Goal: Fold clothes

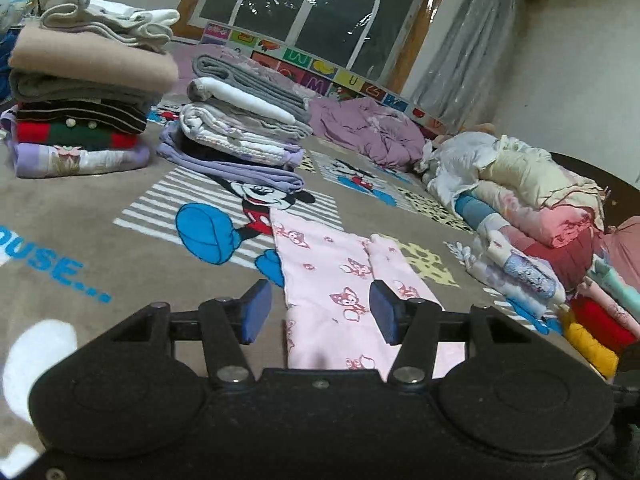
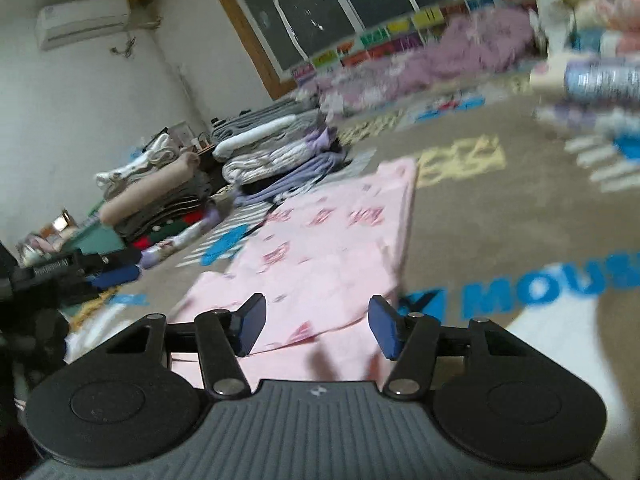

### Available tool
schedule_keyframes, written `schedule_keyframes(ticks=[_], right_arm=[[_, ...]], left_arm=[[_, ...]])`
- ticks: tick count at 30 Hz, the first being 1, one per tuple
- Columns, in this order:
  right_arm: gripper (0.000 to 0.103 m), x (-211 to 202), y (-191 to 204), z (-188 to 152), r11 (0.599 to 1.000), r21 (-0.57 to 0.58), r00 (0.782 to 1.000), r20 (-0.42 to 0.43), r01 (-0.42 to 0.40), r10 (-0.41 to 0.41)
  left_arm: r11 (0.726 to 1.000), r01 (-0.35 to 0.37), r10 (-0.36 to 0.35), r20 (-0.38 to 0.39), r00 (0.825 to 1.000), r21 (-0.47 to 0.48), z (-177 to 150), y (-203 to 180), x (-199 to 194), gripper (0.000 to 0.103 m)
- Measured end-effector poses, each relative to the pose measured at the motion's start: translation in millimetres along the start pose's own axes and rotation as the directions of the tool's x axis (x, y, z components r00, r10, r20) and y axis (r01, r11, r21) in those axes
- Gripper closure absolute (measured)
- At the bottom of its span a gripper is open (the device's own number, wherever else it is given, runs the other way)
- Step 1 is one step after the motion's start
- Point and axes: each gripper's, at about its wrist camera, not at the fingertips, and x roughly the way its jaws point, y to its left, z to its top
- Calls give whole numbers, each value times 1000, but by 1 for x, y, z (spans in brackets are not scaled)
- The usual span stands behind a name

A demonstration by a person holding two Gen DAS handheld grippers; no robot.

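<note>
Both grippers, left gripper (image 1: 320, 312) and right gripper (image 2: 316, 322), hover with jaws spread wide, holding nothing, over the pink fox-print garment (image 1: 340, 280) lying flat on the Mickey Mouse blanket (image 1: 120, 208); folded stacks (image 1: 84, 92) beyond, unfolded heap (image 1: 532, 216) rightward.

The left claw (image 1: 318, 310) is built of matte black plastic, with blue pads (image 1: 256, 310) on black links fixed by silver screws. The right claw (image 2: 316, 322) is made alike, but a grey ribbed plate with a small white mark is carried.
</note>
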Motion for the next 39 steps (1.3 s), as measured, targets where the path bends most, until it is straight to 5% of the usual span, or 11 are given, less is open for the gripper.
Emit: schedule_keyframes(ticks=[8, 18, 28, 36, 39], right_arm=[[45, 21, -6, 8, 978, 203, 998, -65, 36, -23], [40, 24, -42, 11, 824, 565, 999, -1, 41, -49], [41, 30, -16, 21, 908, 408, 994, 18, 92, -109], [45, 43, -13, 24, 919, 385, 996, -19, 84, -83], [57, 55, -16, 19, 915, 391, 995, -48, 102, -90]], left_arm=[[995, 100, -100, -13, 995, 18, -1, -16, 0, 50], [992, 125, -125, 6, 992, -11, 4, -16, -4, 50], [994, 91, -90, 28, 996, -63, 10, 1, -10, 50], [994, 91, -91, 11, 996, -55, 10, 4, -9, 48], [997, 74, -75, -40, 996, -15, 7, 4, -3, 48]])
